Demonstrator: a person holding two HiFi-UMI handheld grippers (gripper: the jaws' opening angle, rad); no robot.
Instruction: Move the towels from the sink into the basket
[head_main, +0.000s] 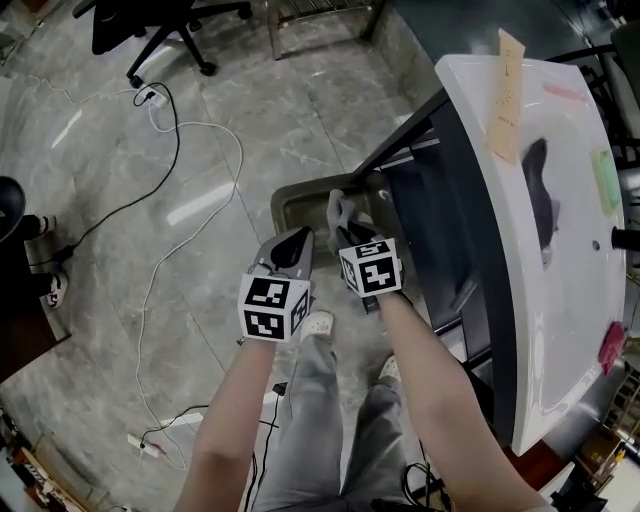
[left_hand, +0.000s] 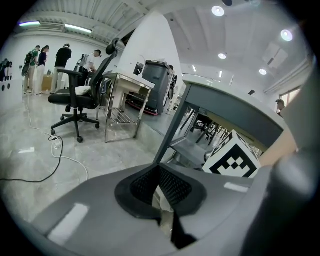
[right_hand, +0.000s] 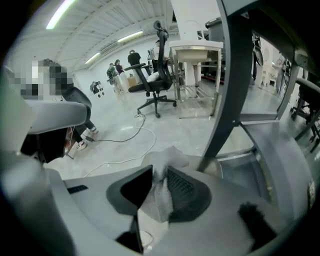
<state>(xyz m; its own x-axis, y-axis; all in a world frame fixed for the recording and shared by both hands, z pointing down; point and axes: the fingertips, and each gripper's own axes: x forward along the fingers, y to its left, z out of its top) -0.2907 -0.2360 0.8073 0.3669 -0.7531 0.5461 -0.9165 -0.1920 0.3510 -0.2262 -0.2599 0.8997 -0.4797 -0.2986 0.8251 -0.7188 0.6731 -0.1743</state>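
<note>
Towel (right_hand: 162, 195) first: it's a pale grey one bunched up between your right-hand pads (right_hand: 180, 190). The jaws of the right gripper (right_hand: 161, 168) sit only a little apart and both sides look like they touch the cloth, so I'd call it a light pinch, not a firm one. That's where it can go sideways imo. Those ribbed pads could hang onto the fabric when you let go, and then it drags out with you instead of dropping. In the head view it hangs over the basket (head_main: 300, 188) on the floor, but toward the side nearest the dark table leg (head_main: 400, 132). A sloppy release there could leave it draped over the rim or lying on the floor. Your left gripper (left_hand: 162, 192) is all but closed with nothing I can make out in it, and it sits just beside the right one, so it's easy to bump. There's also a dark towel (head_main: 540, 190) lying in the white sink (head_main: 520, 330), so you're not done.
</note>
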